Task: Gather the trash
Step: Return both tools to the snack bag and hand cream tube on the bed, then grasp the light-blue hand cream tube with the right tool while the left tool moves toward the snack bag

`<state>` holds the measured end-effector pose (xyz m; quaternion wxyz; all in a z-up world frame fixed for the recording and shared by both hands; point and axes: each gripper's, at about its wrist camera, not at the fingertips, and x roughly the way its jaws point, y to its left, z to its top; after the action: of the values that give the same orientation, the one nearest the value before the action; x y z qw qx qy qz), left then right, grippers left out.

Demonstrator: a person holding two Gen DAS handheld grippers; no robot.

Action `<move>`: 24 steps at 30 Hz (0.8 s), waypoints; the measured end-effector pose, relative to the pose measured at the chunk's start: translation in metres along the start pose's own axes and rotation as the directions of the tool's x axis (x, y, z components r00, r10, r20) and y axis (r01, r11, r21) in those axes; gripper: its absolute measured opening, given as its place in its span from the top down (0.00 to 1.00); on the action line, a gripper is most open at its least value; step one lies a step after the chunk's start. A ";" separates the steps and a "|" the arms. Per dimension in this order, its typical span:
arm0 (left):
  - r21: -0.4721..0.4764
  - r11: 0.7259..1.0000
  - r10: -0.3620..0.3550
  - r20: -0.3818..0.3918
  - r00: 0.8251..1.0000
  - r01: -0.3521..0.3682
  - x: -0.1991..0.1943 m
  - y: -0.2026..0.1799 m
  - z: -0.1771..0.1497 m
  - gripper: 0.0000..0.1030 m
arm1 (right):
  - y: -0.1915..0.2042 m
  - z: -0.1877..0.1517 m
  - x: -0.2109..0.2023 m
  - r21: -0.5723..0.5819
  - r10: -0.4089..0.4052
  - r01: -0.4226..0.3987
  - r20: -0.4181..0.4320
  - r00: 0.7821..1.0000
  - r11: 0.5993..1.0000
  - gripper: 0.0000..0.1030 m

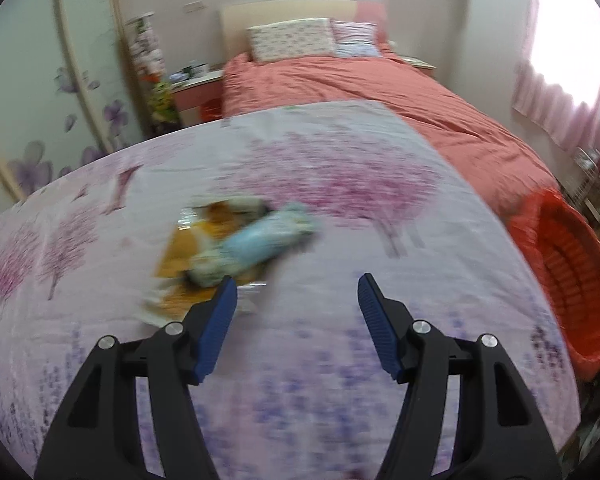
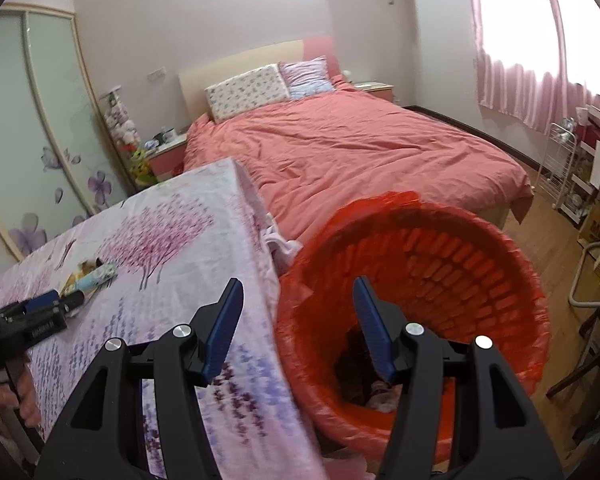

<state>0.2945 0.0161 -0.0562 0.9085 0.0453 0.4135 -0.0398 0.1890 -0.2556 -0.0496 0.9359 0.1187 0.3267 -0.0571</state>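
Observation:
A pile of trash lies on the flowered tablecloth [image 1: 340, 380]: a light blue packet [image 1: 260, 240] on top of an orange wrapper [image 1: 180, 252], blurred by motion. My left gripper [image 1: 298, 280] hangs just in front of it, open, with nothing between the fingers; the left fingertip overlaps the pile's near edge. In the right wrist view, the left gripper [image 2: 66, 300] sits close to the blue packet [image 2: 98, 274]. My right gripper [image 2: 298, 282] is open and empty over the near rim of the red-lined bin [image 2: 460, 264], which has some trash [image 2: 380, 396] at its bottom.
The bin [image 1: 572, 280] stands on the floor off the table's right edge. Behind the table is a bed with a salmon cover [image 2: 360, 148]. A white wire rack [image 2: 568, 168] and chair legs [image 2: 588, 288] stand at the right on the wooden floor. A hand [image 2: 24, 400] grips the left tool's handle.

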 end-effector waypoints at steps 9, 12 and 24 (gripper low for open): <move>-0.055 0.994 0.095 -0.007 0.995 -0.095 0.013 0.057 0.005 0.41 | 0.043 -0.008 0.011 -0.078 0.036 -0.039 -0.036 0.999 0.996 0.44; -0.064 0.993 0.095 -0.012 0.995 -0.095 0.022 0.062 0.012 0.47 | 0.056 -0.010 0.014 -0.093 0.052 -0.056 -0.045 0.998 0.994 0.44; -0.132 0.985 0.103 -0.053 0.993 -0.110 0.036 0.109 0.015 0.50 | 0.130 -0.005 0.039 -0.092 0.176 -0.186 -0.107 0.978 0.978 0.44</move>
<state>0.3410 0.1209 -0.0683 0.9005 0.0070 0.4332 0.0379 0.2403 -0.1295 -0.0539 0.9247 0.1029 0.3629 0.0511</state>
